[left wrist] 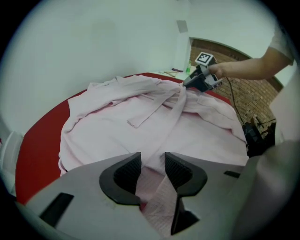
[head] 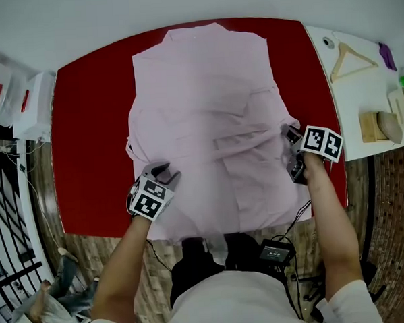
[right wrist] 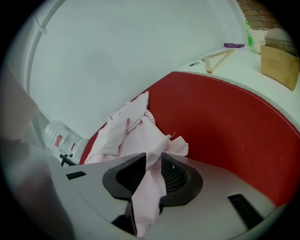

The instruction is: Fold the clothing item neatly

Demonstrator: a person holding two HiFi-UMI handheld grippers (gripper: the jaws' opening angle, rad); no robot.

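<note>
Two grippers, both at the pink shirt [head: 206,103]. It lies spread and rumpled on the red table [head: 92,129], reaching from the far edge to the near edge, and its near end just overhangs toward you.

Your left gripper [left wrist: 152,161] sits at the shirt's near-left edge. Its fingers [left wrist: 126,173] stand apart. A fold of cloth lies loose between them and is not pinched.

Your right gripper [right wrist: 153,161] is at the shirt's right edge, a bit farther from you than the left. Its fingers [right wrist: 133,176] are clenched on a bunch of shirt cloth that sticks up past the tips.

A loose strip of the shirt runs across its middle toward the right gripper.

A hanger [head: 350,58] lies on the white table [head: 361,102] at your right, well apart from the shirt.
</note>
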